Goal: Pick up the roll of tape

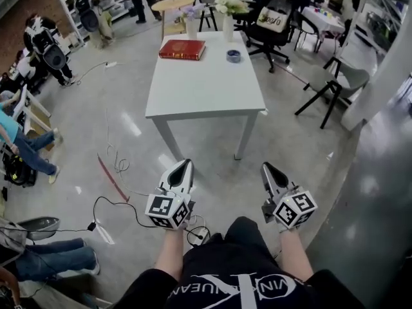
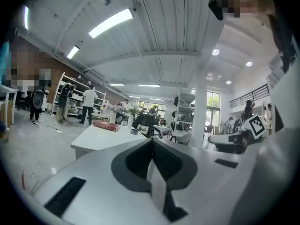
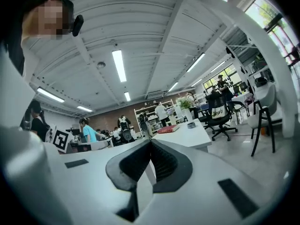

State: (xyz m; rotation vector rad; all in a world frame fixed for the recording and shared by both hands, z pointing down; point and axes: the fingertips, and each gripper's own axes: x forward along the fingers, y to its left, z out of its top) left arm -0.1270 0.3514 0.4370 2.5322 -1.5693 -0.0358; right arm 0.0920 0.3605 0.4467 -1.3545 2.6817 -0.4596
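The roll of tape point(image 1: 233, 56) is a small dark ring lying on the far right part of the white table point(image 1: 206, 92). It also shows, small and far off, in the left gripper view as the tape point(image 2: 135, 131) and in the right gripper view as the tape point(image 3: 191, 124). Both grippers hang level over the floor, well short of the table's near edge. My left gripper point(image 1: 186, 164) is shut and holds nothing. My right gripper point(image 1: 266, 167) is shut too, with its jaws touching and nothing between them.
A red book point(image 1: 182, 49) lies at the table's far left and a vase of flowers point(image 1: 228, 19) stands at its far edge. Black office chairs point(image 1: 273, 21) stand behind and to the right. Cables point(image 1: 116, 201) trail on the floor at left, where several people sit.
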